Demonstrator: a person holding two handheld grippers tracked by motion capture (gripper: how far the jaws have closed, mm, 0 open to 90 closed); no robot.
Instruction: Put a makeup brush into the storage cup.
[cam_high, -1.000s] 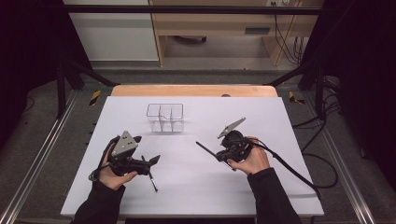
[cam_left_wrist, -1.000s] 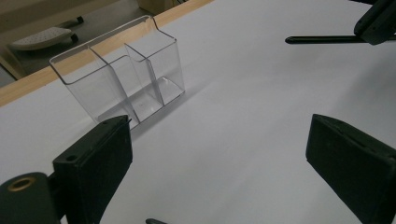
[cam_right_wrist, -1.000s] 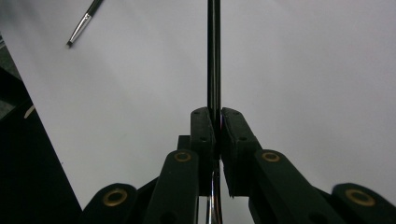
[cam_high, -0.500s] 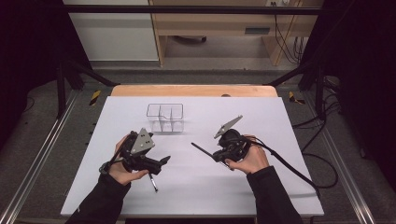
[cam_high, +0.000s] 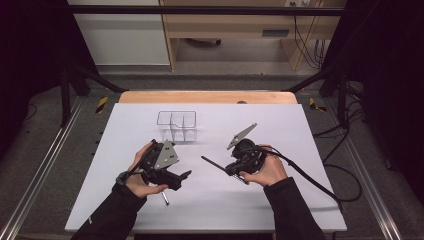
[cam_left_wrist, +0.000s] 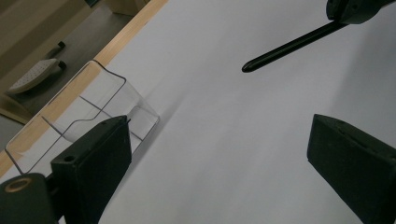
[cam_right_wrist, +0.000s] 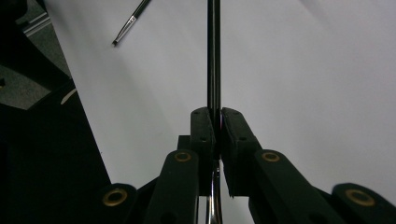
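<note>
At centre right of the high view the right gripper (cam_high: 235, 167) is clamped on a thin black rod (cam_high: 212, 163), pointing it left toward the left gripper (cam_high: 172, 176), whose jaws gape empty, apparently for a handover; a second rod (cam_high: 164, 198) lies below, the clear divided tray (cam_high: 176, 124) above

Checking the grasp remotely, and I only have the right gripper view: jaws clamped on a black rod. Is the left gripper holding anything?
Observer: No. The left gripper is open, with nothing between its jaws.
Operator: Any container on the table?
Observer: Yes. A clear divided bin stands on the white table, beyond the left gripper. It looks empty.
Operator: Where does the rod point?
Observer: In the high view the black rod points toward the left gripper, and its tip stops short of it.
</note>
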